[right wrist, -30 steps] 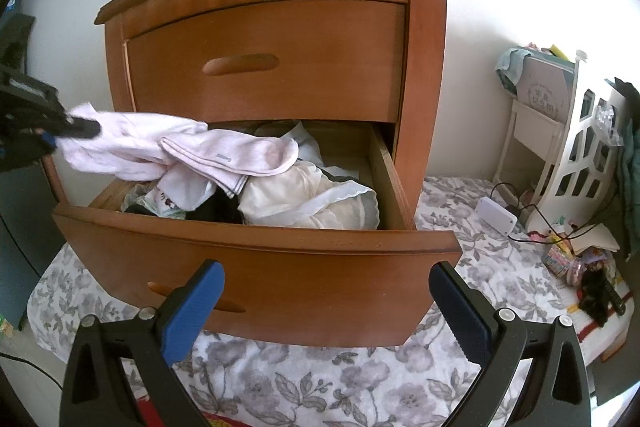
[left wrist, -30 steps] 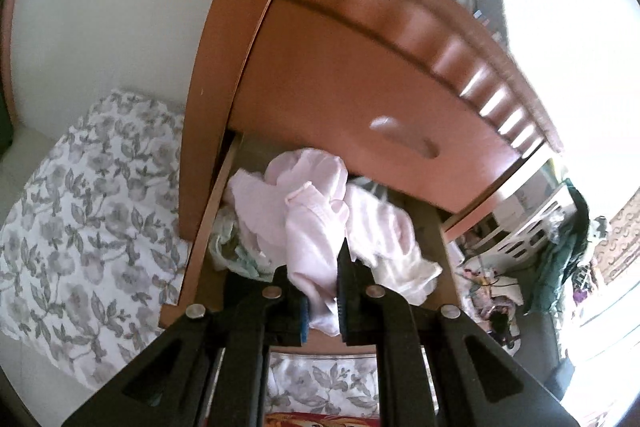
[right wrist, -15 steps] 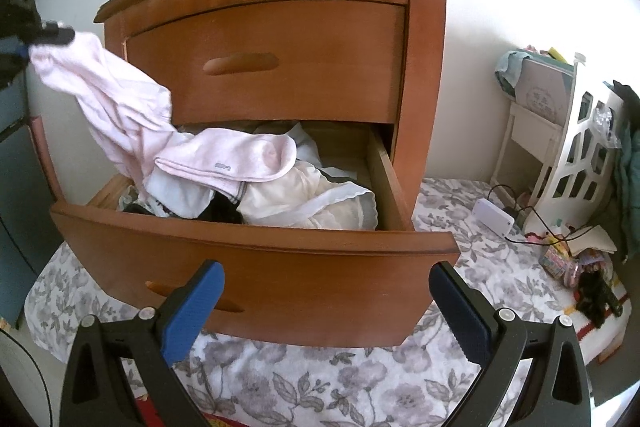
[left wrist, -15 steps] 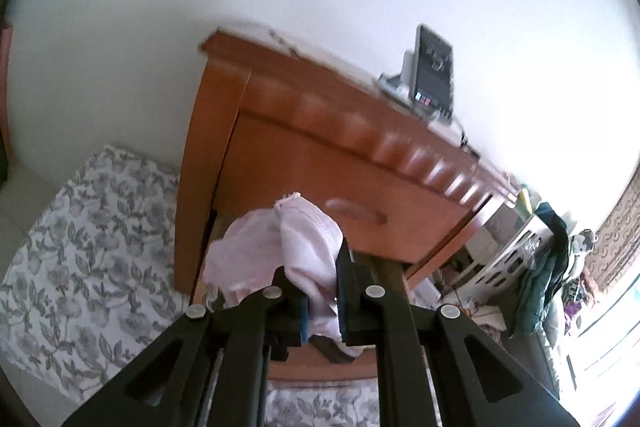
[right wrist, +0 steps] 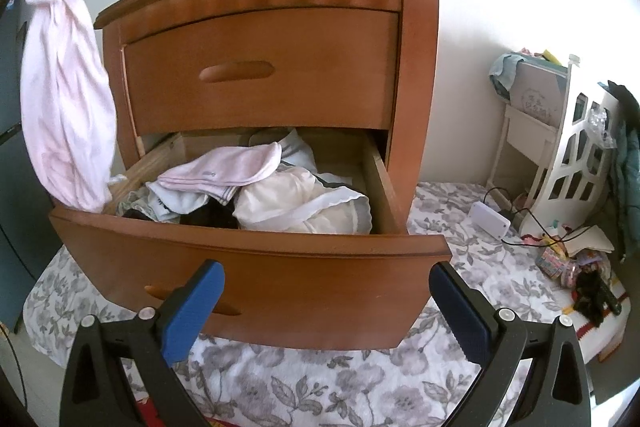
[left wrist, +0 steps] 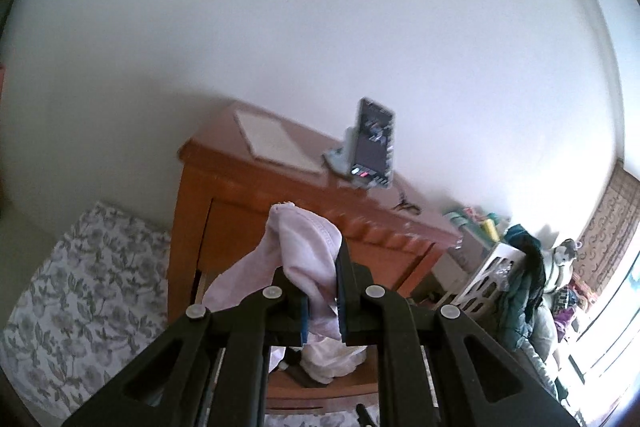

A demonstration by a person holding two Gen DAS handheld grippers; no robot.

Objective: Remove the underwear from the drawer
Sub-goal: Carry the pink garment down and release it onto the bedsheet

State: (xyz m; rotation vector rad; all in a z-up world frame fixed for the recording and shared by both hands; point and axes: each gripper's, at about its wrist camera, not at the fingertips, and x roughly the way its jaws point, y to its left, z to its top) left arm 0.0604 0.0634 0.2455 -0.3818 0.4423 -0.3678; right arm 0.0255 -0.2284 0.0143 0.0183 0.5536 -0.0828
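Observation:
My left gripper [left wrist: 322, 291] is shut on pale pink underwear [left wrist: 304, 251], which bunches between its pads. In the right wrist view the same pink underwear [right wrist: 66, 99] hangs long and limp at the far left, its lower end level with the open lower drawer's [right wrist: 256, 259] left corner. The drawer holds several more garments: a pink-and-white piece [right wrist: 224, 171], a cream one [right wrist: 304, 203] and something dark. My right gripper [right wrist: 324, 311] stands open in front of the drawer's front panel, holding nothing.
The wooden nightstand [right wrist: 260, 75] has its upper drawer closed; a phone on a stand [left wrist: 372, 143] and a white pad [left wrist: 276, 143] rest on top. A floral cloth [right wrist: 328, 383] covers the floor. A white rack [right wrist: 568, 163] and clutter sit to the right.
My left gripper has risen with the pink underwear, pulling it up out of the drawer until it hangs beside the nightstand. The right gripper has stayed still.

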